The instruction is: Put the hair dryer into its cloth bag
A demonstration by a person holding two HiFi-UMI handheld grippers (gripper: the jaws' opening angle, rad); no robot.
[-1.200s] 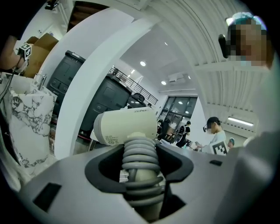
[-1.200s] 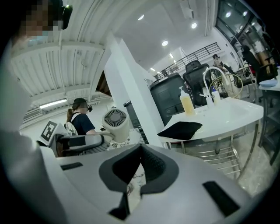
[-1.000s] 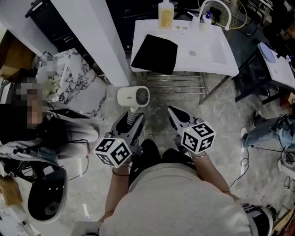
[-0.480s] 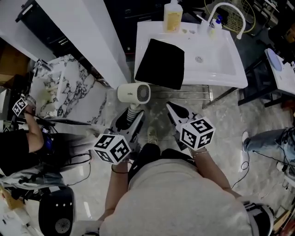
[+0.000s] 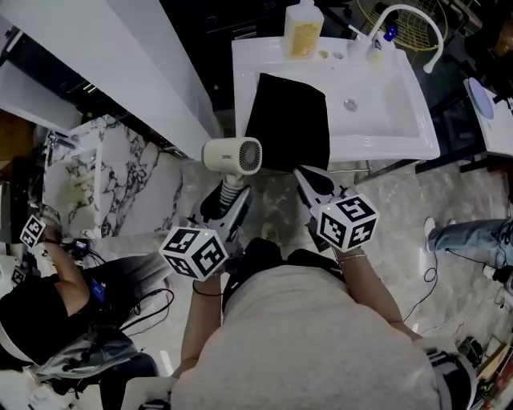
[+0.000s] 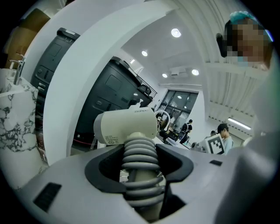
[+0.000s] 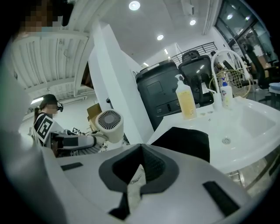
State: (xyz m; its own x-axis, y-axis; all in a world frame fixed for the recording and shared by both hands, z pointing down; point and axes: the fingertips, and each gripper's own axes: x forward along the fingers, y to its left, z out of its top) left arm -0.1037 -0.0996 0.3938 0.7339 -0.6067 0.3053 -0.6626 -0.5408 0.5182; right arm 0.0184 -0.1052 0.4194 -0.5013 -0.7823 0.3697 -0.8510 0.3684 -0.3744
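A cream hair dryer (image 5: 232, 156) stands upright in my left gripper (image 5: 227, 200), which is shut on its ribbed grey handle (image 6: 139, 162); the dryer's head (image 6: 127, 127) rises above the jaws. The black cloth bag (image 5: 288, 120) lies flat on the left part of the white washbasin top (image 5: 401, 128), its near edge hanging over the rim just beyond the dryer. My right gripper (image 5: 311, 182) is shut with nothing in it, beside the dryer and short of the bag. From the right gripper (image 7: 141, 168) I see the bag (image 7: 183, 142) ahead and the dryer (image 7: 108, 124) to the left.
On the basin's far edge stand a bottle of yellow liquid (image 5: 303, 32) and a white faucet (image 5: 409, 16). A white partition (image 5: 136, 72) runs along the left, with a marbled surface (image 5: 96, 176) beside it. A person (image 5: 48, 320) sits at lower left; legs (image 5: 473, 236) show at right.
Both grippers have moved forward toward the washbasin, the left carrying the dryer. The bag now lies just past the dryer's head. Neither grip has changed.
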